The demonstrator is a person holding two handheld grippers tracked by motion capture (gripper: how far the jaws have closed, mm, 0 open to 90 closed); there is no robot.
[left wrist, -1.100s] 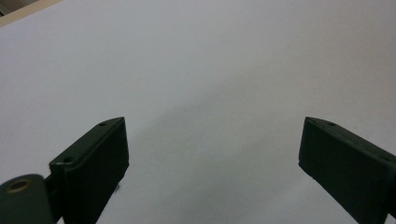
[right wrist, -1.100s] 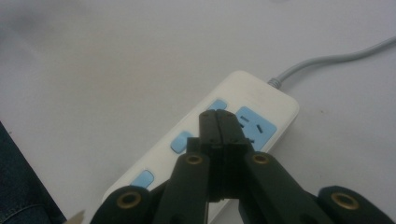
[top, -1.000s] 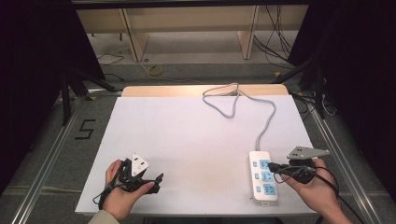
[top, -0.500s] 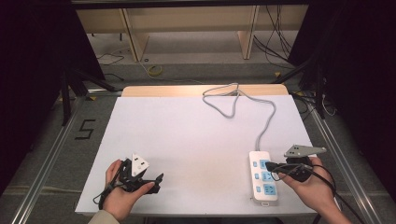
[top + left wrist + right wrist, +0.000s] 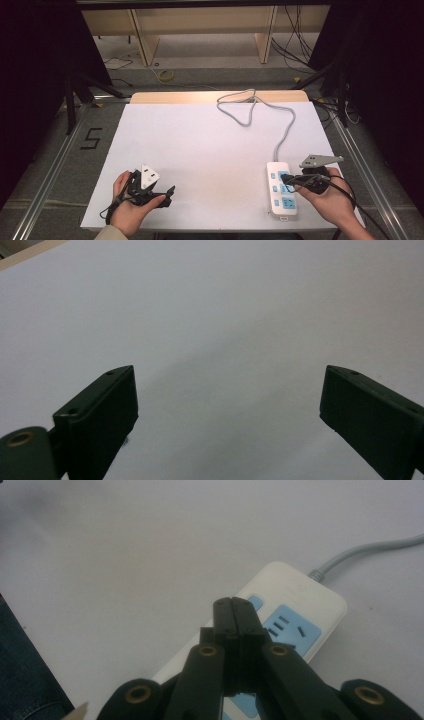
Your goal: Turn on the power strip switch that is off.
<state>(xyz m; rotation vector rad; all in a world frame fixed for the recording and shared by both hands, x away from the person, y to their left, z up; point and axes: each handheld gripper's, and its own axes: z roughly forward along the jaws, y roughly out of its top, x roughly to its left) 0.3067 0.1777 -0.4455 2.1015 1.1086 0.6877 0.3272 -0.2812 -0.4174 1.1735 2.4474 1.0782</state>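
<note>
A white power strip (image 5: 276,176) with blue socket faces lies near the table's front right, and its grey cable (image 5: 287,127) runs toward the back. My right gripper (image 5: 284,176) is shut, jaws pressed together with nothing between them, its tips over the strip's sockets. In the right gripper view the shut tips (image 5: 233,602) sit just above the blue sockets of the strip (image 5: 295,595); I cannot tell if they touch. My left gripper (image 5: 170,196) rests in a hand at the front left, open and empty. The left gripper view (image 5: 227,390) has bare white surface between its wide jaws.
The white table top (image 5: 210,145) has a wooden strip along its far edge. The cable loops at the back centre (image 5: 240,102). Dark floor, rails and shelf legs surround the table. A "5" marking (image 5: 90,138) lies on the floor at the left.
The right gripper has shifted slightly to the left over the power strip. The left gripper and hand have stayed in place.
</note>
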